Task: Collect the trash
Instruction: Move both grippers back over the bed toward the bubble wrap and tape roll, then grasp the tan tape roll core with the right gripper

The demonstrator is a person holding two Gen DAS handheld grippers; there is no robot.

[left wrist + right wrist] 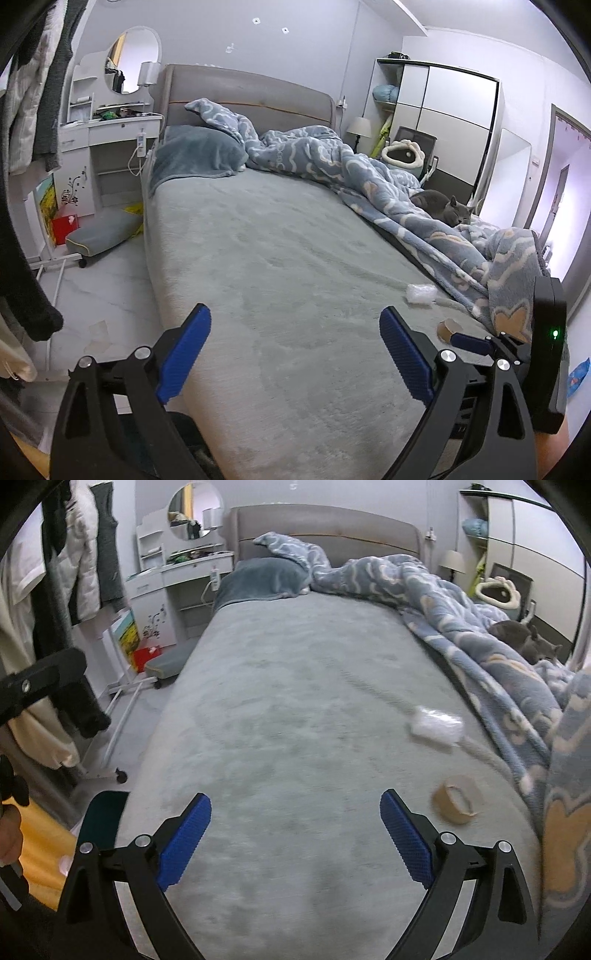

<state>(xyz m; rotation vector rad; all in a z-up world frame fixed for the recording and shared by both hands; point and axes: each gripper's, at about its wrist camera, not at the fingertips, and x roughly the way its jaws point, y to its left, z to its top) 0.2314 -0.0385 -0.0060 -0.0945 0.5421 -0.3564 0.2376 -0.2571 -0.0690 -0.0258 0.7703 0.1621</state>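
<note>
A crumpled clear plastic wrapper (436, 728) lies on the grey bed (295, 720) near the blue blanket; it also shows in the left wrist view (420, 293). A brown cardboard tape roll (456, 803) lies closer, to the right of my right gripper (295, 834); in the left wrist view the roll (448, 329) is partly hidden. My right gripper is open and empty above the bed's foot. My left gripper (295, 354) is open and empty, left of the right gripper's body (546, 354).
A grey cat (443, 207) lies on the rumpled blue blanket (388, 184) on the bed's right side. A white dresser (110, 133), a clothes rack (74, 572) and a grey cushion (103, 230) are on the left. A wardrobe (443, 122) stands at the back right.
</note>
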